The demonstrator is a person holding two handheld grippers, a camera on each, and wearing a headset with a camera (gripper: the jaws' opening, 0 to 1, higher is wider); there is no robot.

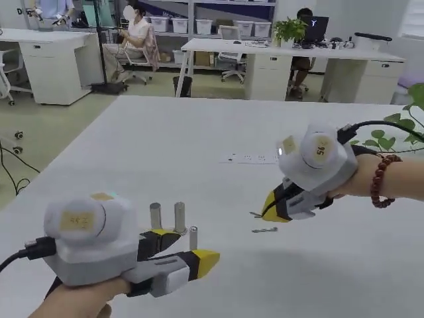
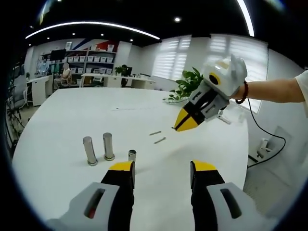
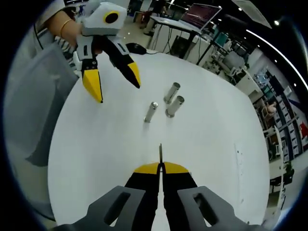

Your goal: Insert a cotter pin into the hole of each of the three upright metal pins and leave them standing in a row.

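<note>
While in right claw (image 3: 160,164) — cotter pin (image 3: 160,152) lengthwise (tip toward metal pins (image 3: 175,106)).

Near left, the left claw (image 2: 163,167) is held low and level, its jaws wide apart. Farther right, the right claw (image 3: 160,166) tilts down-left, its jaws pressed together on a cotter pin (image 3: 160,151).

A big bright room is glowing with white furniture.
A wide white table (image 1: 199,132) is sitting in front. White desks (image 1: 291,48) are standing behind it on a pale floor (image 1: 46,126). Boxes are sitting on shelves (image 1: 205,20), a green plant (image 1: 289,28) is growing, and long lights (image 2: 91,25) are shining near windows (image 2: 168,57).
</note>
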